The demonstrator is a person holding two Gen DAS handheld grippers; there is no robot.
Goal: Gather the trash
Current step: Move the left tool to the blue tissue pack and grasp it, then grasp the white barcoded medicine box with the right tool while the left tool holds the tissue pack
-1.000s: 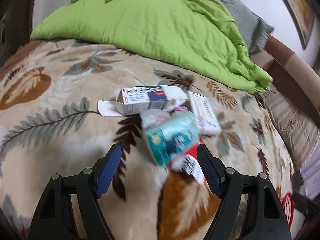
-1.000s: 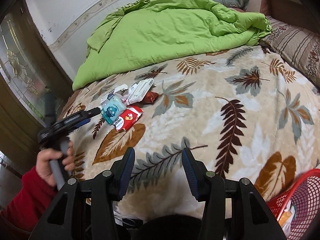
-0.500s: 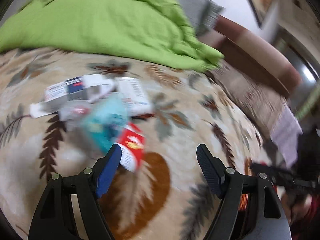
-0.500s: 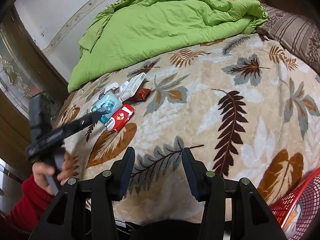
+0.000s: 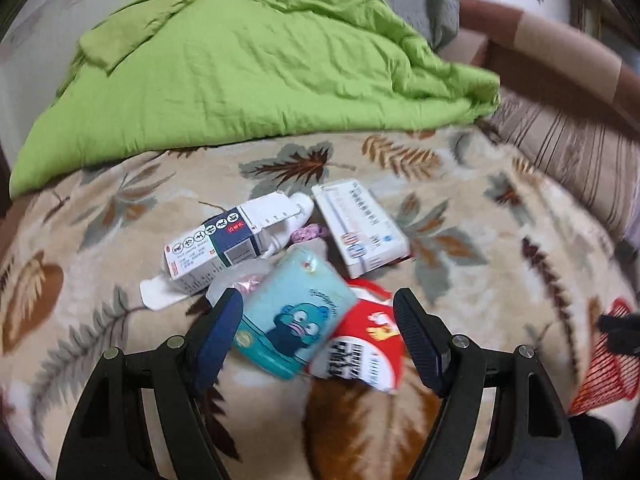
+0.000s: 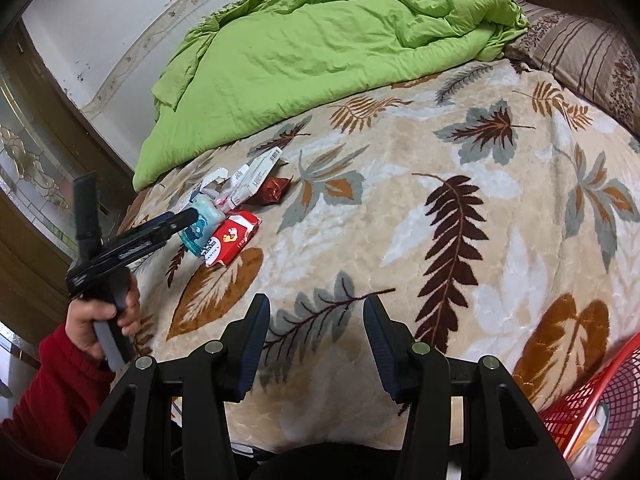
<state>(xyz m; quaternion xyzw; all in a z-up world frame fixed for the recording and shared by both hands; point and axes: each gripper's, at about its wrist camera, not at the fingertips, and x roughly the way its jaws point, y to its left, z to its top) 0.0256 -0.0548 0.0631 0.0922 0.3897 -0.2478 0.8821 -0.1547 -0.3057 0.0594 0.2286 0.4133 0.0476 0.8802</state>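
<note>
Left wrist | left tool point(image 5: 318, 322) spread over teal pack point(image 5: 294, 316) | red pack point(image 5: 362, 346) beside

Leaf-print bed point(image 6: 460, 280), green quilt point(image 6: 320, 40), trash pile point(image 5: 288, 280)

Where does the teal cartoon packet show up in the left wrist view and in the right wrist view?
Left wrist: teal cartoon packet lies low in the centre, between the open left tool's fingers.
Right wrist: teal cartoon packet sits at mid-left, at the left tool's tip.
Shared landmark: the red packet right beside it.
</note>
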